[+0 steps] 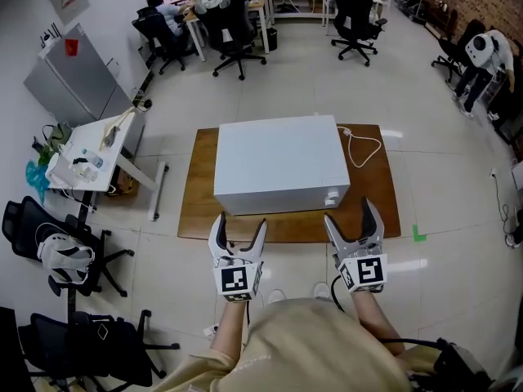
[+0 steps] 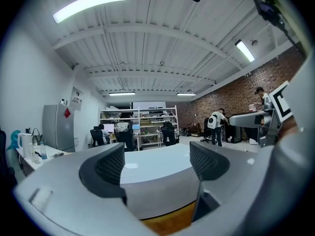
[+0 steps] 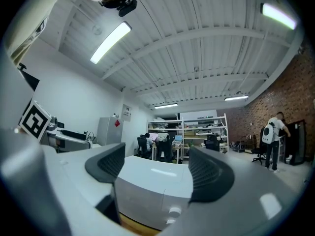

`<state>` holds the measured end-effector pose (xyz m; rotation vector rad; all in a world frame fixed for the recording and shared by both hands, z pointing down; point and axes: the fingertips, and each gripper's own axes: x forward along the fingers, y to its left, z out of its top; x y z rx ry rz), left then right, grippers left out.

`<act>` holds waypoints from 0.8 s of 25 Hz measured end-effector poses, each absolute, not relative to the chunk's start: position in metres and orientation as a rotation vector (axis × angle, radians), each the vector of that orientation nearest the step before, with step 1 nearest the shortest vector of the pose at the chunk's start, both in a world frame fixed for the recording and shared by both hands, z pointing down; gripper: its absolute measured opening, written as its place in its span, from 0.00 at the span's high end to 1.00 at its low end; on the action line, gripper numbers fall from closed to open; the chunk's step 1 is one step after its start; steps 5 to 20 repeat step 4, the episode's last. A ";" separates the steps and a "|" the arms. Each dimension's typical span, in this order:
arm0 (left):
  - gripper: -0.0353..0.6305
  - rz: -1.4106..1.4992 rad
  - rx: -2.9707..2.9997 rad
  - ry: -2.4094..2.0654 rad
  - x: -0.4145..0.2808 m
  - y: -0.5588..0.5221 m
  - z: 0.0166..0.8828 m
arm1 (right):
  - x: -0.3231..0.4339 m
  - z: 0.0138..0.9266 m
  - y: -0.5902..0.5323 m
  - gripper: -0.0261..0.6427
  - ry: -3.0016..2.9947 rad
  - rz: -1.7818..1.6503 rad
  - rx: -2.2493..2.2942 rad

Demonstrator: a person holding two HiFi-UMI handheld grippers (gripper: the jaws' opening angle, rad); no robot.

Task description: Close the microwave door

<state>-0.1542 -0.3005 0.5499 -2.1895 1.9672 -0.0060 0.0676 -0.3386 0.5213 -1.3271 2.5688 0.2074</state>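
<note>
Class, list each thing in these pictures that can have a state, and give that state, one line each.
microwave door: shut, flush with the front.
left gripper: open, nothing between its jaws.
right gripper: open, nothing between its jaws.
power cable: lying in a loose loop on the wooden board.

Your left claw [image 1: 239, 224]: white shell, dark ribbed pads [image 2: 110, 167], black-and-white marker cube [image 1: 234, 280].
Your right claw [image 1: 350, 213]: same build, black cable [image 1: 333, 294] behind.
Your top [image 1: 327, 341]: tan.
Your shoes [image 1: 274, 297]: white.
</note>
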 end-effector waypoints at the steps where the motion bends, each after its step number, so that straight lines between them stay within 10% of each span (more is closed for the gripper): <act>1: 0.35 -0.002 -2.190 1.987 -0.155 -0.305 0.545 | 0.070 0.519 -0.344 0.37 2.571 0.207 -1.335; 20: 0.35 0.011 -2.192 2.026 -0.157 -0.320 0.530 | 0.072 0.512 -0.362 0.37 2.583 0.201 -1.359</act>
